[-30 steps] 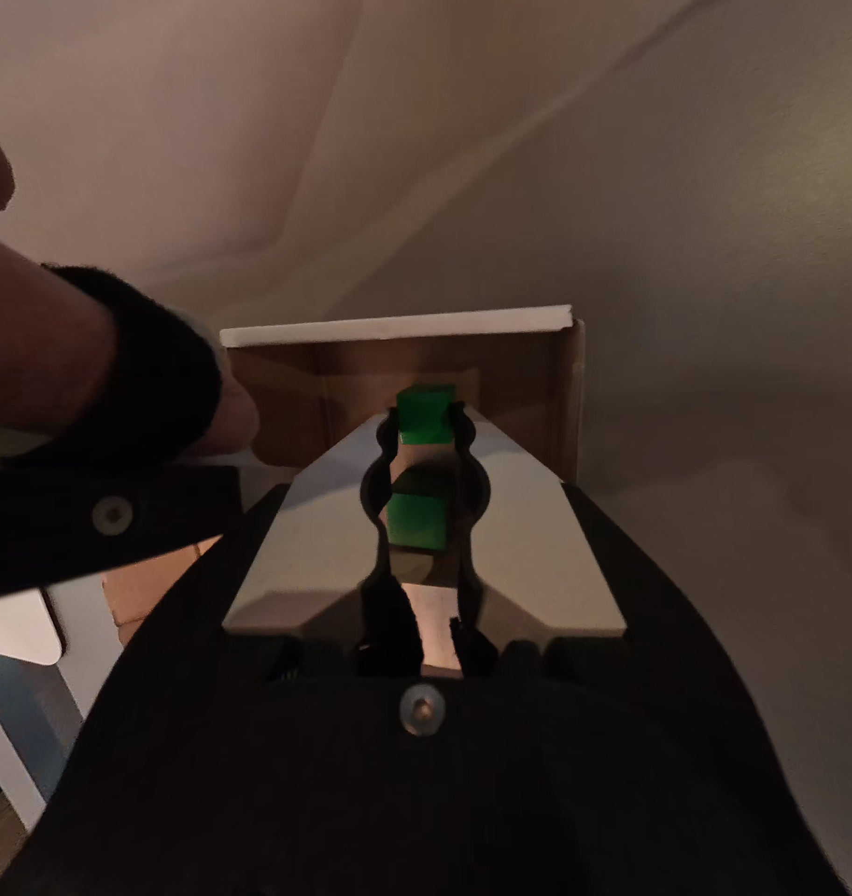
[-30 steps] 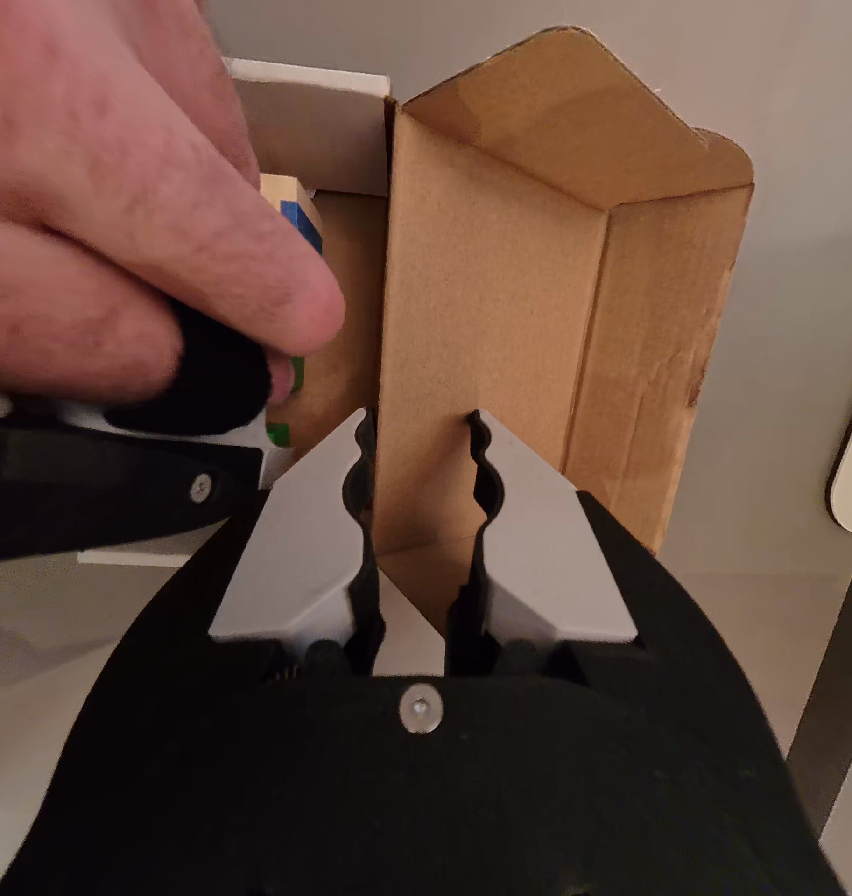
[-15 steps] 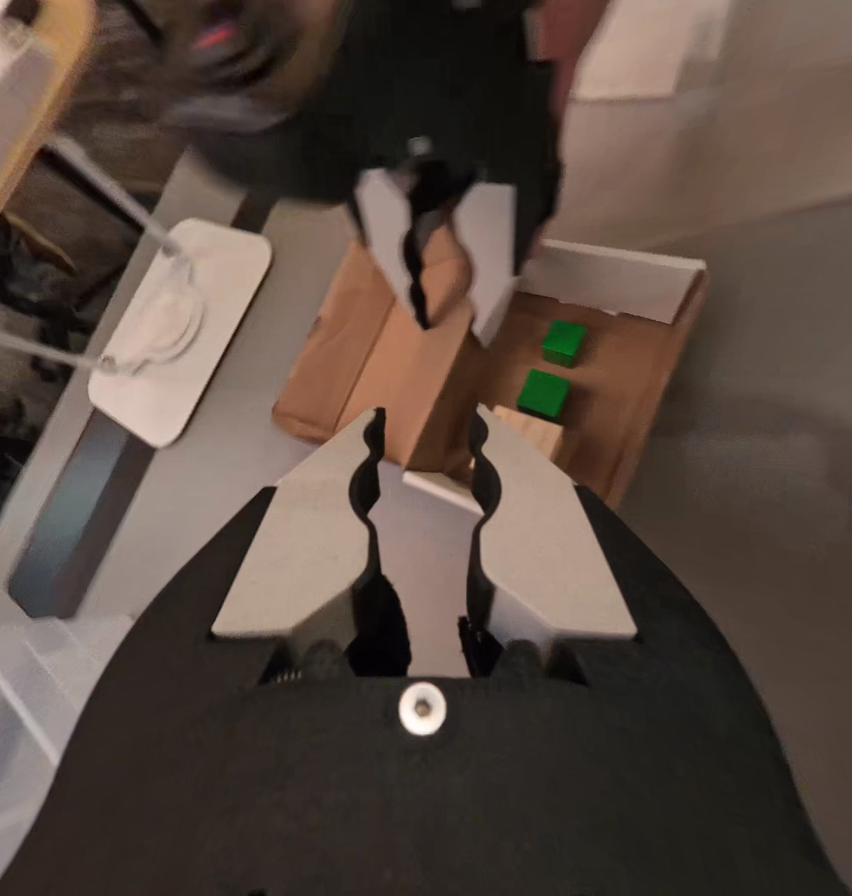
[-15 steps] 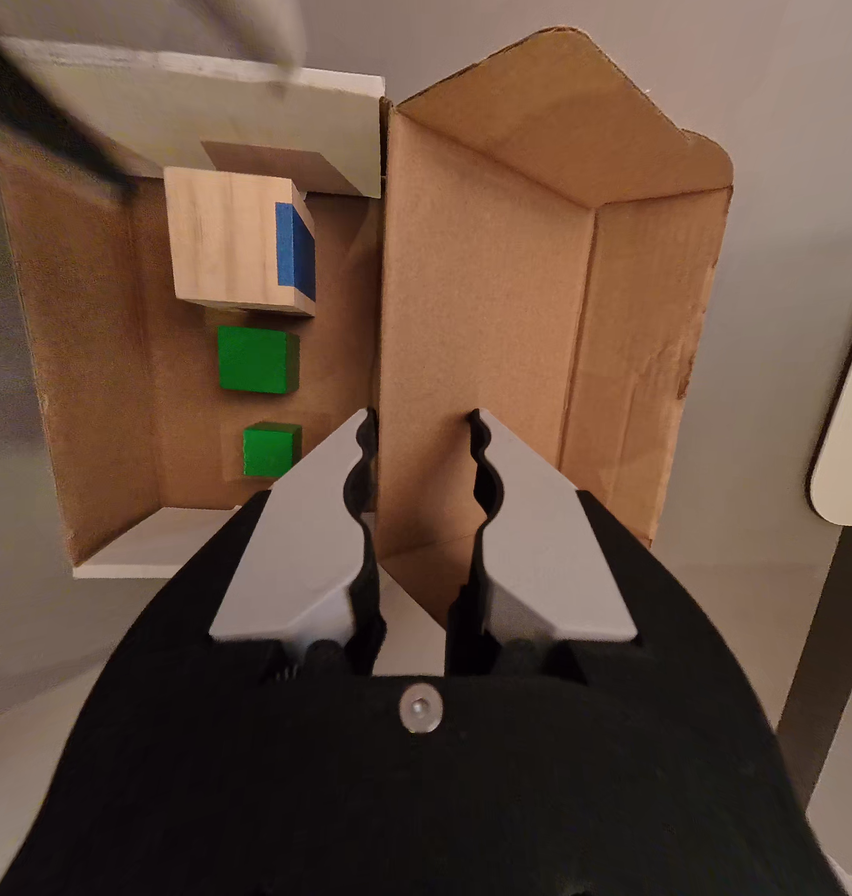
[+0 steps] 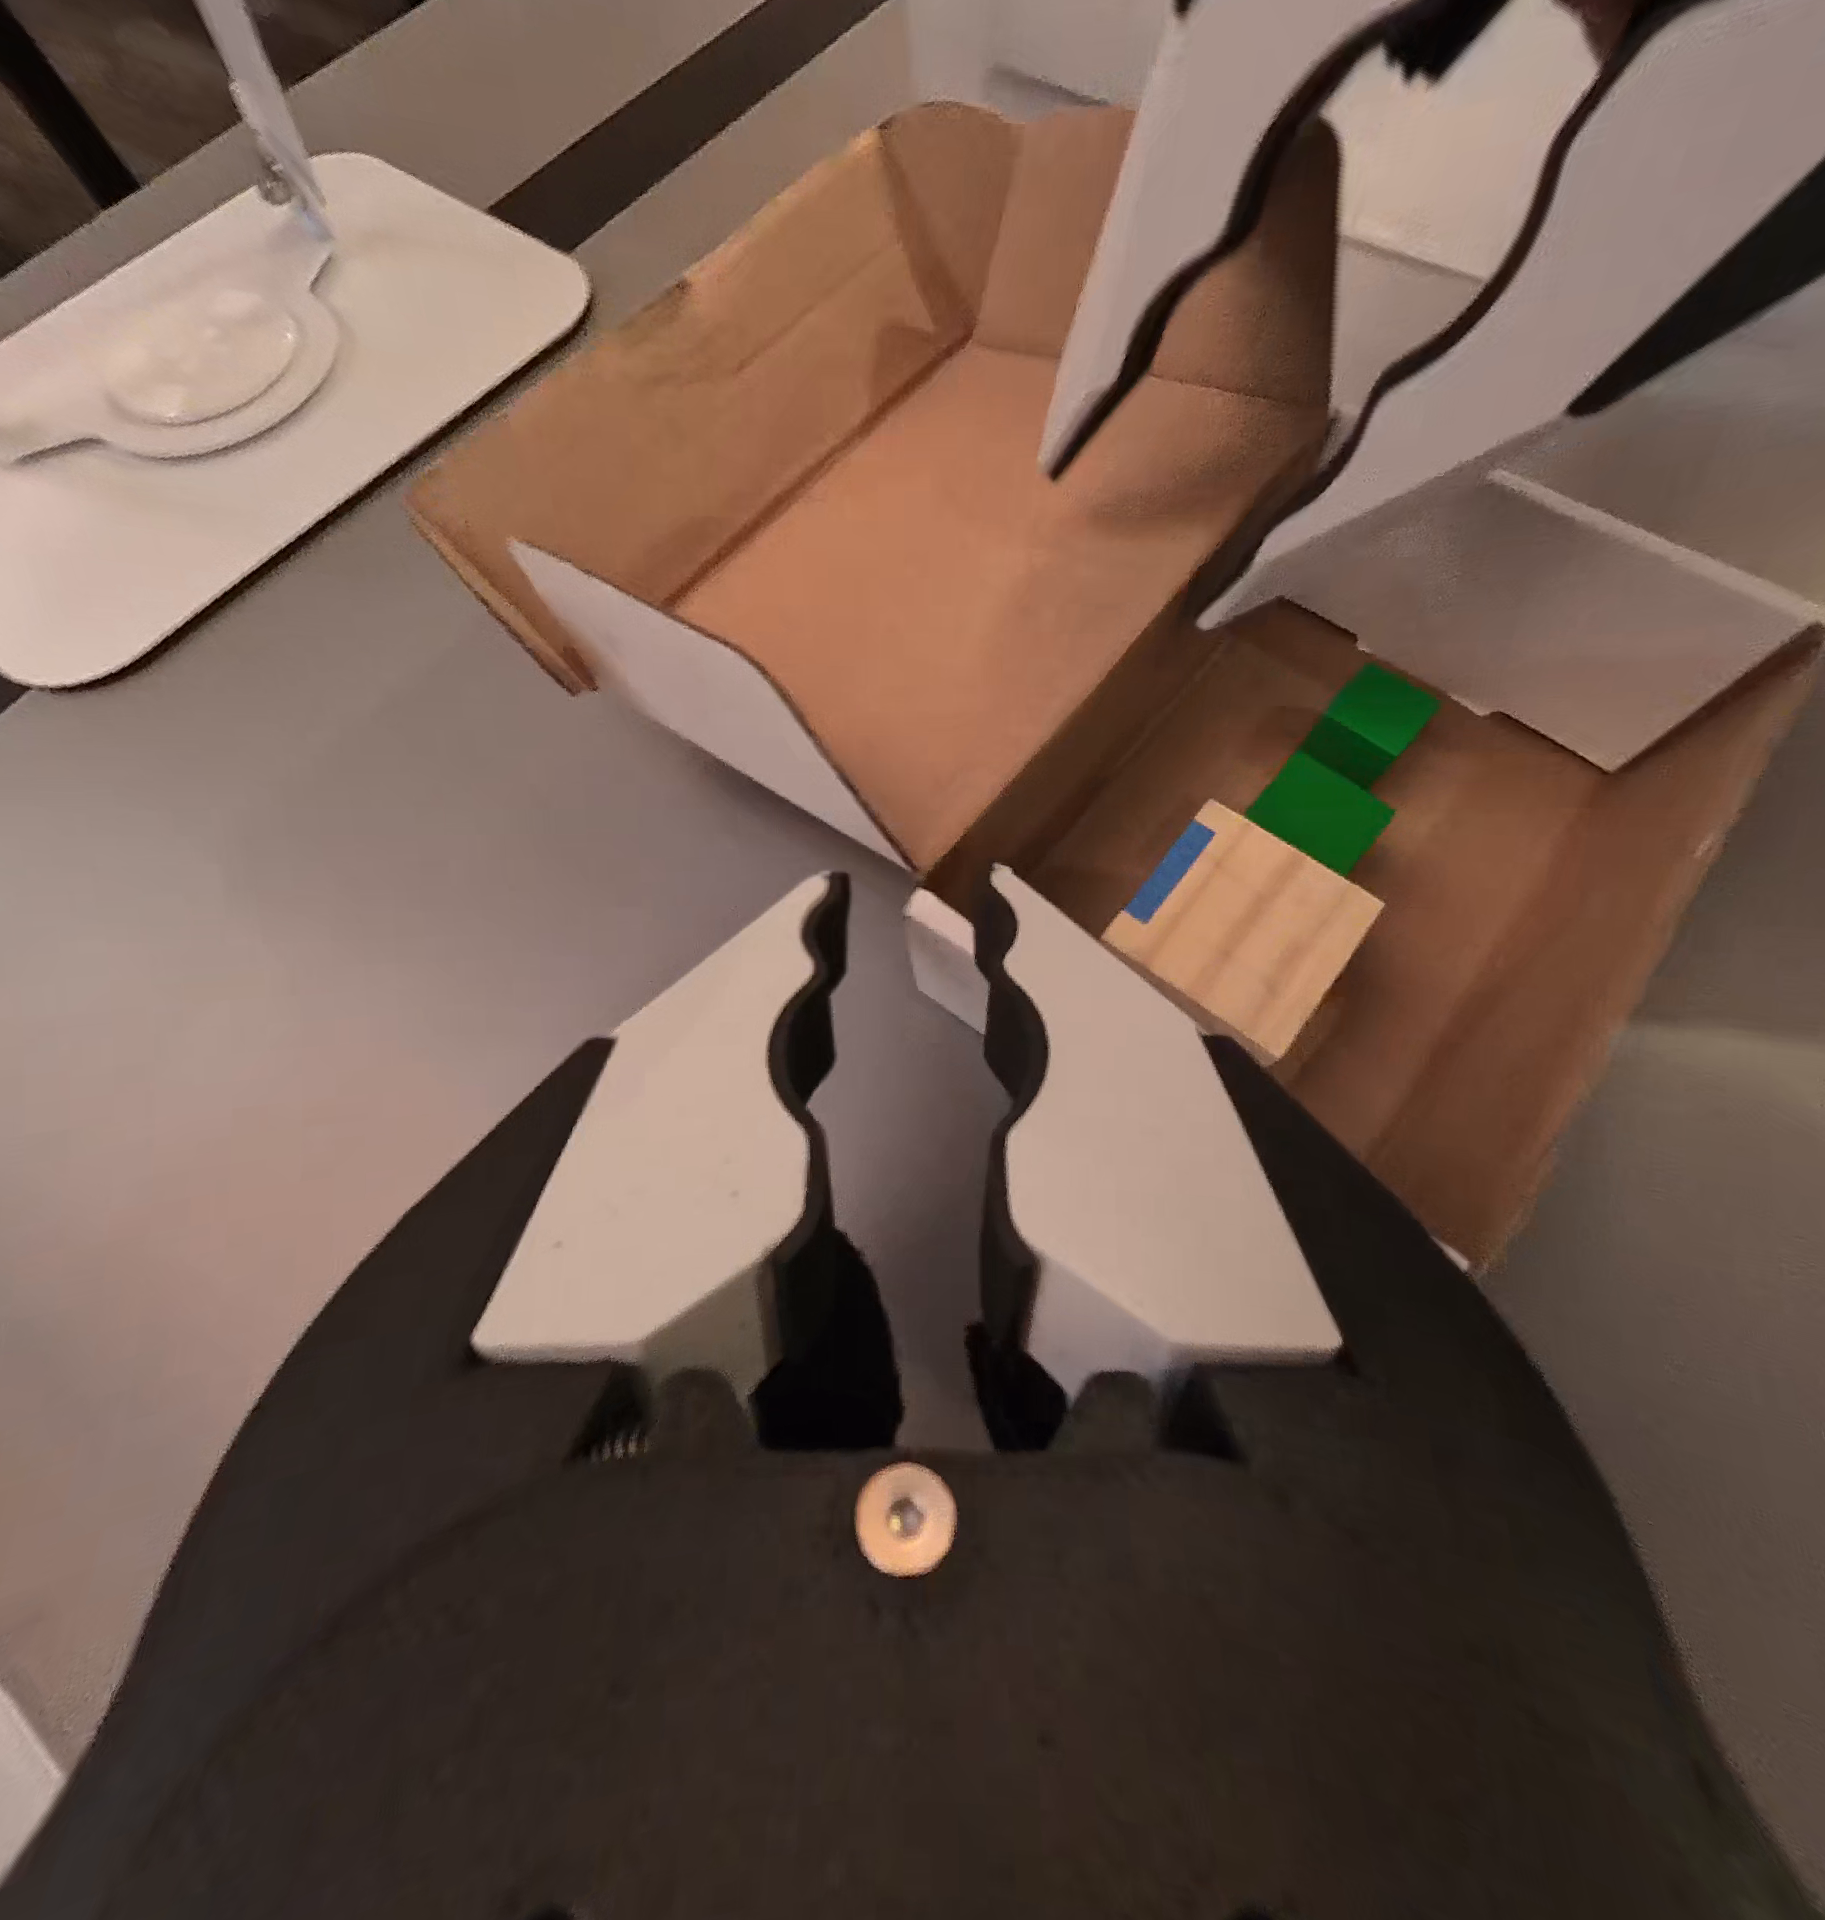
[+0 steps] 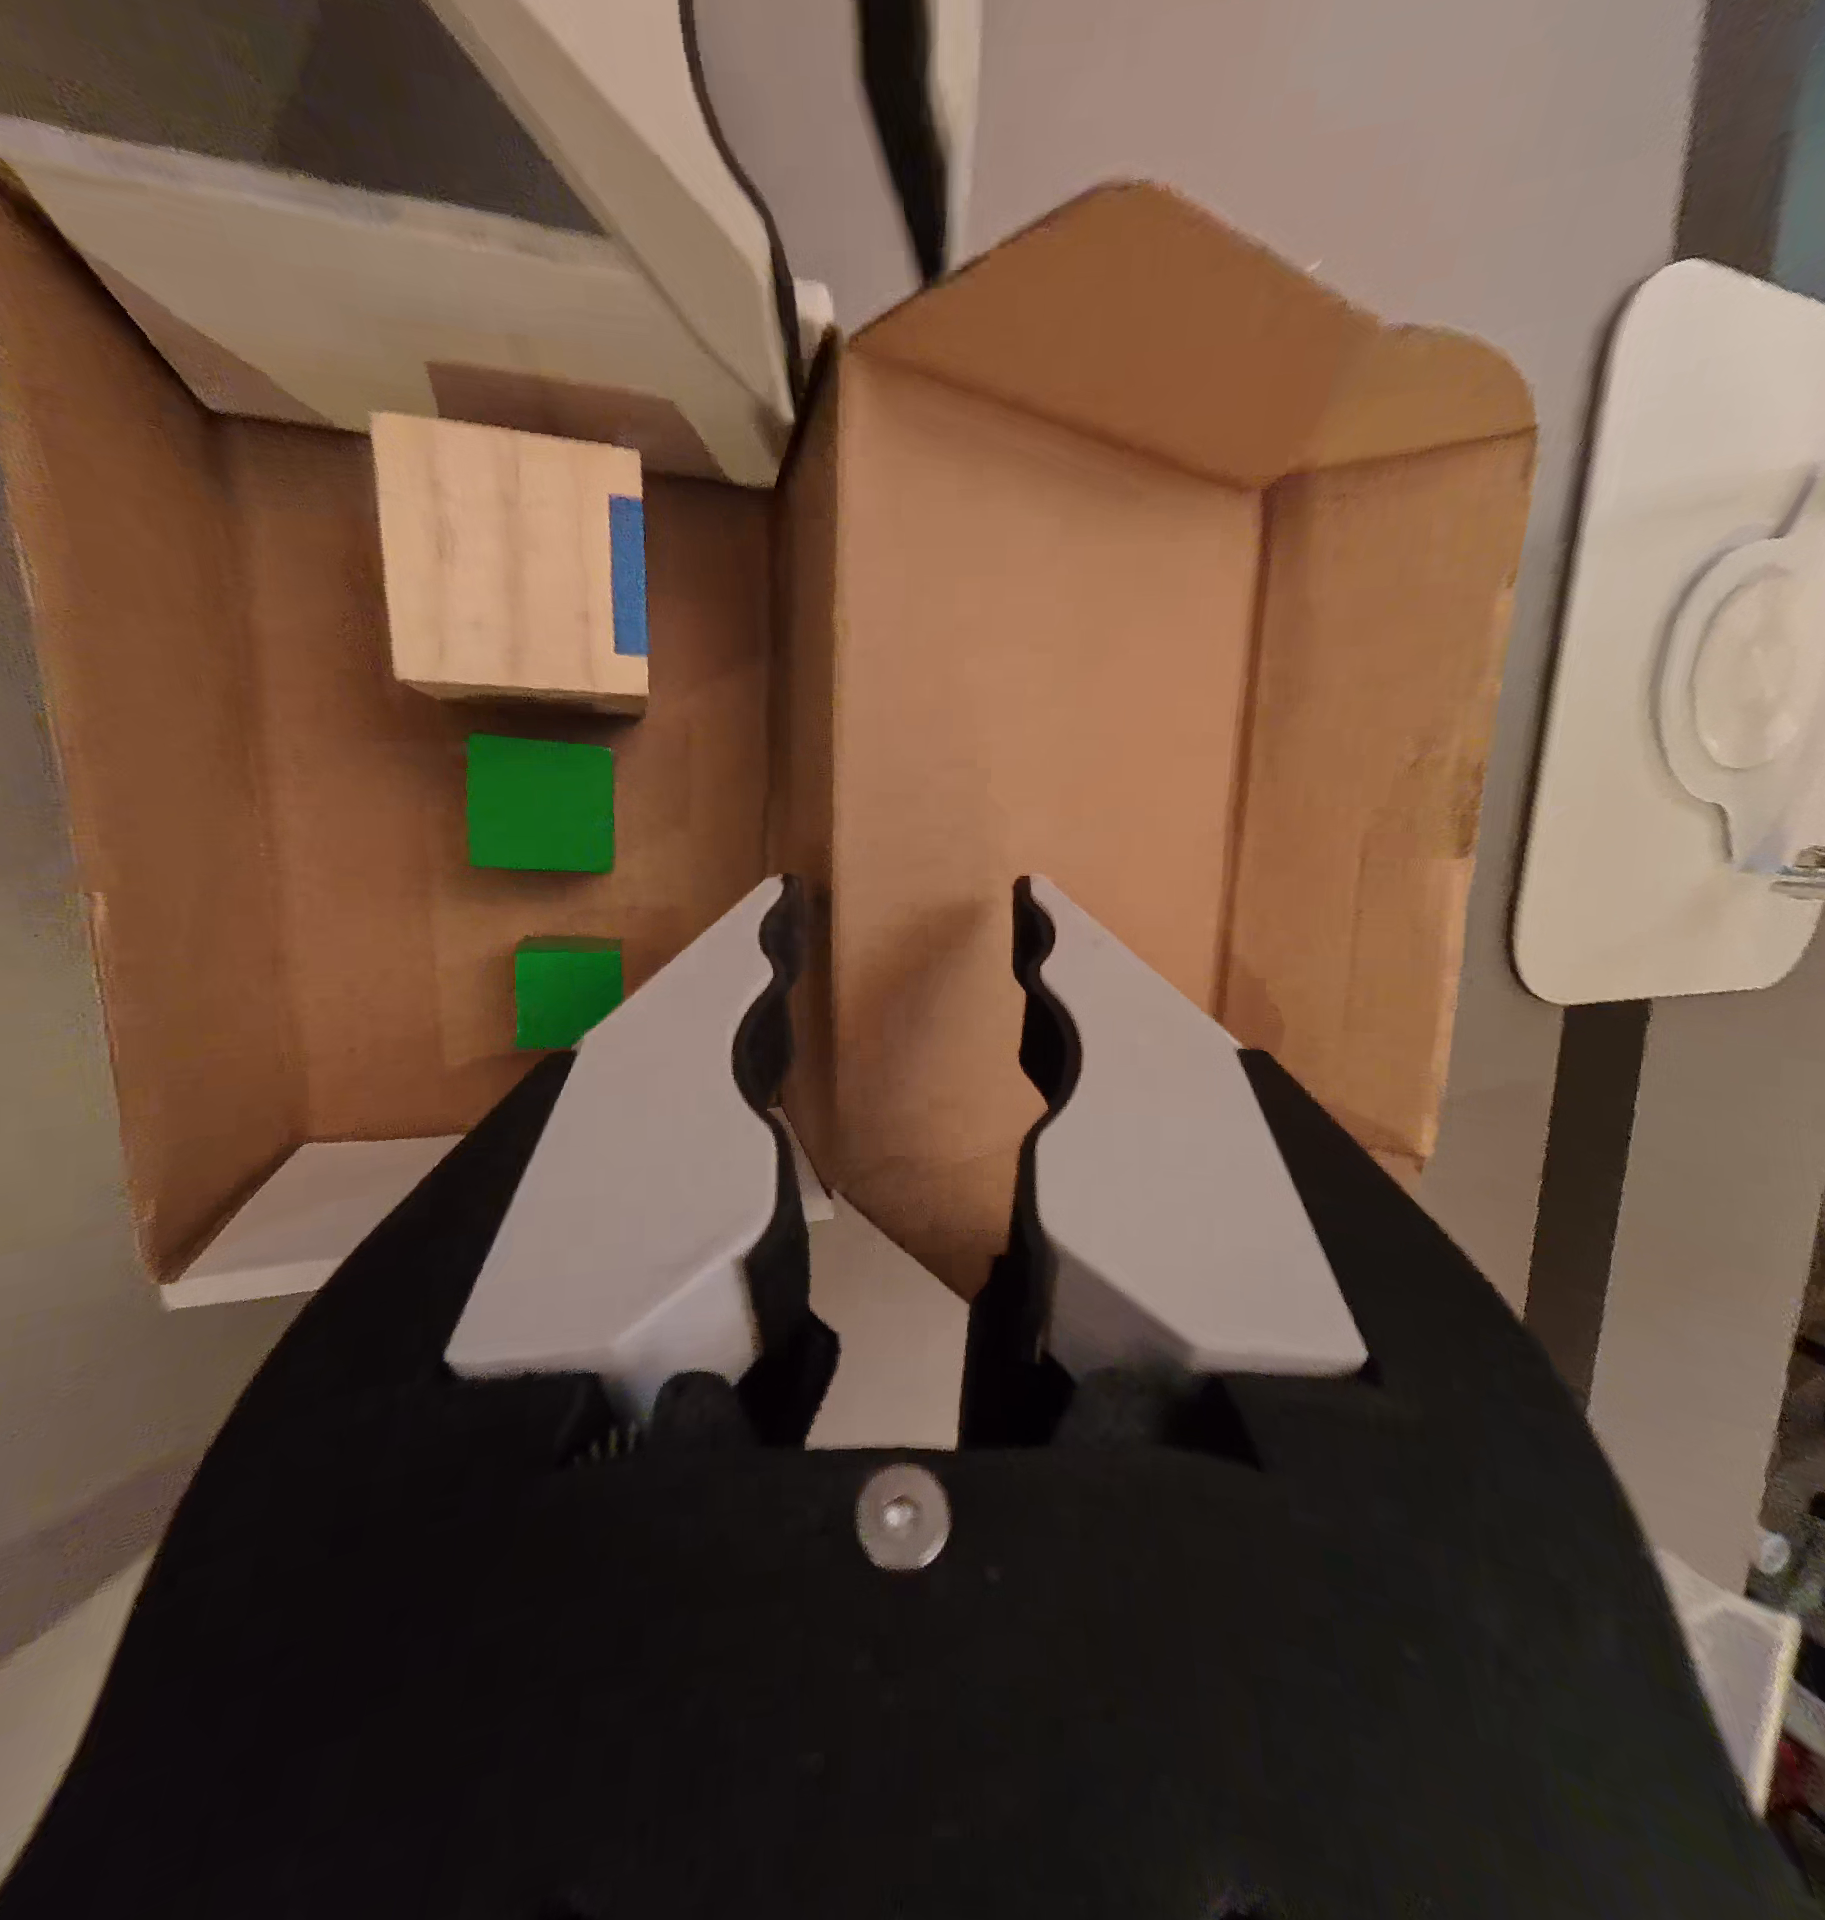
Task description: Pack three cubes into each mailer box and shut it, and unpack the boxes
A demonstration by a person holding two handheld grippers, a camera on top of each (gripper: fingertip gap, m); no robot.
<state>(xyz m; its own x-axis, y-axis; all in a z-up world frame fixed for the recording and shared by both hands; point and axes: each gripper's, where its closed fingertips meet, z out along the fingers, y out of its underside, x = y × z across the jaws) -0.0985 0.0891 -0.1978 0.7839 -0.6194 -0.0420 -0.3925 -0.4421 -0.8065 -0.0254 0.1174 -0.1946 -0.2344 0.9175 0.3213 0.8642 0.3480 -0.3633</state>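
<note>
Since a second ago the left gripper [image 5: 910,899] has pulled up and out of the box [image 5: 1573,1049]; then its fingers were down inside over a green cube, and now it hangs above the near corner, jaws parted with nothing between them. A hand that covered the right wrist view then is gone.

Seen from the left wrist, nearest is the wood cube [image 5: 1251,935] with a blue patch, lying inside the box. Just behind it sit two green cubes [image 5: 1321,810], one after the other in a row, the far one [image 5: 1377,717] close to the white end flap. Left of the tray the lid [image 5: 887,582] lies open and flat on the grey table [image 5: 264,883]. Above it, the right gripper [image 5: 1194,468] hangs released and empty. Farthest left is a white base plate [image 5: 139,488] with a clear disc on it.

From the right wrist, the right gripper [image 6: 900,894] hovers over the hinge between tray and lid, fingers apart, holding nothing. To its left the small green cube [image 6: 565,987] is nearest, then the larger green one [image 6: 540,802], then the wood cube [image 6: 508,566]. Beyond, the left gripper [image 6: 846,187] shows at the top edge. The base plate [image 6: 1614,727] lies right of the lid.
</note>
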